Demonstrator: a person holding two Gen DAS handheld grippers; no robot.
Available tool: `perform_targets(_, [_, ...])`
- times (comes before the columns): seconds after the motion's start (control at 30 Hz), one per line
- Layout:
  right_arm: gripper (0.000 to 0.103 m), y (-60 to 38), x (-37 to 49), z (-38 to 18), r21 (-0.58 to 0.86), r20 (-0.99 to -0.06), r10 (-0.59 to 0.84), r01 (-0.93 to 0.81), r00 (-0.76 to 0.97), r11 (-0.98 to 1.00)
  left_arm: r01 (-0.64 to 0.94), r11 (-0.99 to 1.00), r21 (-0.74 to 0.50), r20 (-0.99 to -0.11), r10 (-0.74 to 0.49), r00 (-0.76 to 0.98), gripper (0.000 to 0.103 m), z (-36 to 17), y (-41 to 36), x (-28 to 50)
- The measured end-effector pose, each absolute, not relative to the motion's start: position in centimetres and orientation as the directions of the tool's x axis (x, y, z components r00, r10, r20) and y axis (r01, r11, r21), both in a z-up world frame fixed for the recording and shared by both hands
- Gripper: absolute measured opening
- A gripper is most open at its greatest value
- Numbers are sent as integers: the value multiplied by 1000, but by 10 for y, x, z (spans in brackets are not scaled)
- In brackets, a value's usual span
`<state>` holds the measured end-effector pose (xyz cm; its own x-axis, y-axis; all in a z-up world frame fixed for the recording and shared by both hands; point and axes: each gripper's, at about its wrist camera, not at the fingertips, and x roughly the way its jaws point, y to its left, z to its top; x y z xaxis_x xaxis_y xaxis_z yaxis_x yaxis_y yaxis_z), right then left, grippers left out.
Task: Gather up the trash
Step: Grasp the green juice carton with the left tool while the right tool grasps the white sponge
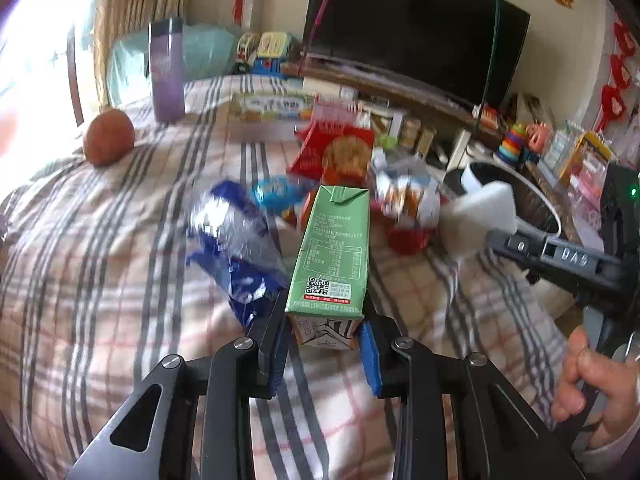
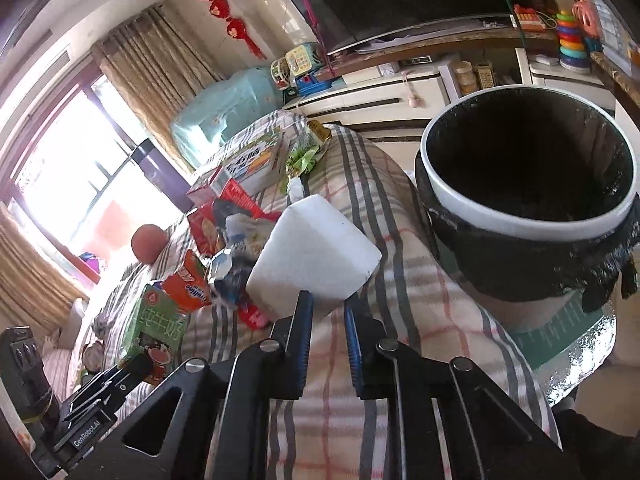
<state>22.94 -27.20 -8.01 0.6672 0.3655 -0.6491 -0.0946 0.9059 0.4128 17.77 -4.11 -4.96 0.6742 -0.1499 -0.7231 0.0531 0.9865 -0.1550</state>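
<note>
My left gripper (image 1: 325, 322) is shut on a green milk carton (image 1: 333, 250), held lengthwise above the plaid bed cover; the carton also shows in the right wrist view (image 2: 154, 328). My right gripper (image 2: 327, 306) is shut on a white foam block (image 2: 314, 254), which also shows in the left wrist view (image 1: 482, 210). A white-rimmed trash bin (image 2: 472, 196) with a black liner stands just right of the foam block. Loose trash lies on the bed: a blue foil wrapper (image 1: 232, 248), a red snack box (image 1: 332, 154), a crumpled packet (image 1: 404, 200).
The plaid bed cover (image 1: 100, 260) carries an orange ball (image 1: 109, 137), a purple bottle (image 1: 166, 70) and a white carton box (image 1: 272, 114). A TV (image 1: 412, 28) on a cabinet with toys stands behind. A window with curtains is at left.
</note>
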Motion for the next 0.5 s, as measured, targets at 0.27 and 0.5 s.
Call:
perform_targets(0.27, [33, -281, 228, -93, 466, -666, 395, -61, 633, 883, 57, 986, -154, -703, -150, 695, 51, -39, -30, 158])
perform_targets(0.5, [52, -290, 224, -94, 461, -659, 383, -54, 647, 886, 112, 989, -101, -690, -151, 708, 51, -36, -50, 148])
